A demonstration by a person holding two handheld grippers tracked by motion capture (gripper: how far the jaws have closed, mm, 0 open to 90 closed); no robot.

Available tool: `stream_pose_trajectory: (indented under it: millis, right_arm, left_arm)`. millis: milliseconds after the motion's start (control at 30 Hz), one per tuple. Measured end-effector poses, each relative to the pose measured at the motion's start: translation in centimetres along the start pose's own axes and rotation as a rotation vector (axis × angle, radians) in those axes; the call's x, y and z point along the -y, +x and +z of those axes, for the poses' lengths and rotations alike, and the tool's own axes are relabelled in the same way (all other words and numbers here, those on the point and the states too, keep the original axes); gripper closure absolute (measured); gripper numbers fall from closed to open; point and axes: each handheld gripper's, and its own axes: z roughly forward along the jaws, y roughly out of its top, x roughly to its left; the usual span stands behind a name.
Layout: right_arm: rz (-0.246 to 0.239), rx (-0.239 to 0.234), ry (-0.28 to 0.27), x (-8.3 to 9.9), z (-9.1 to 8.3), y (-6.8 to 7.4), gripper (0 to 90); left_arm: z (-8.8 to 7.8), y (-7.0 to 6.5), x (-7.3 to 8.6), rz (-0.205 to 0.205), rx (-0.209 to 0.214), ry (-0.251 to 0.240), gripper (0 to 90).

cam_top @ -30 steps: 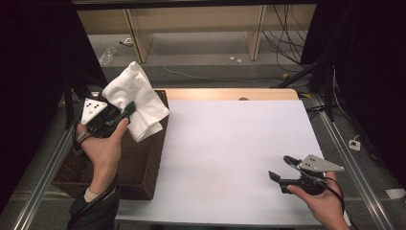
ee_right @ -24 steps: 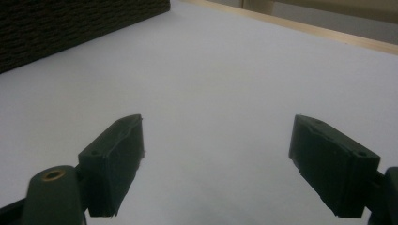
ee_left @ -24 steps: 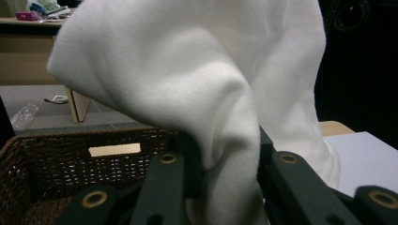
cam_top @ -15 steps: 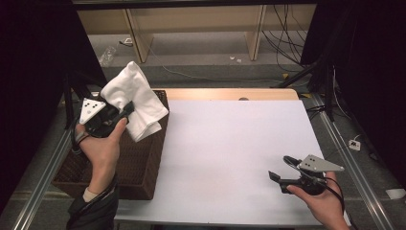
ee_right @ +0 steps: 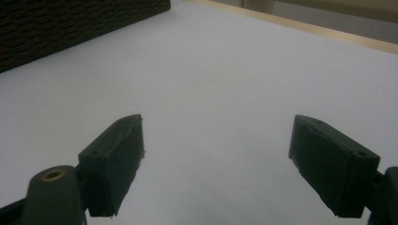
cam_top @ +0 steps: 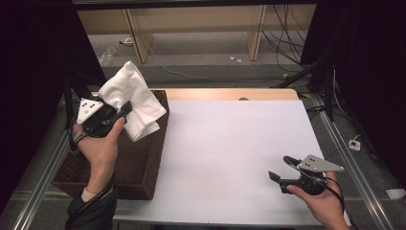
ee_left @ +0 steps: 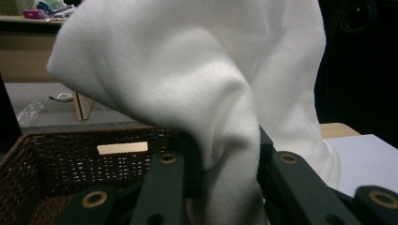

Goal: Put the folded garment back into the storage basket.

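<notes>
High view: white cloth lifted over wicker basket.
Left claw, at 10 o'clock, clamps the cloth; right claw, at 4 o'clock, gapes wide above the desk.

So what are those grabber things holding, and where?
The left gripper pinches a bunched fold of the white cloth above the basket. The right gripper is open and holds nothing.

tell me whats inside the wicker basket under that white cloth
The wicker basket looks bare where its dark woven floor and walls show. The white cloth, held in the left tongs, hangs over the far corner and covers what lies beneath it.
</notes>
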Motion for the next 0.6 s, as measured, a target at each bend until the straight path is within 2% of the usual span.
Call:
stream_pose_trajectory:
  millis: [600]
  right_arm:
    - [0.000, 0.000, -0.001, -0.01, -0.01, 0.01, 19.0]
  left_arm:
    - [0.01, 0.23, 0.06, -0.002, -0.008, 0.003, 73.8]
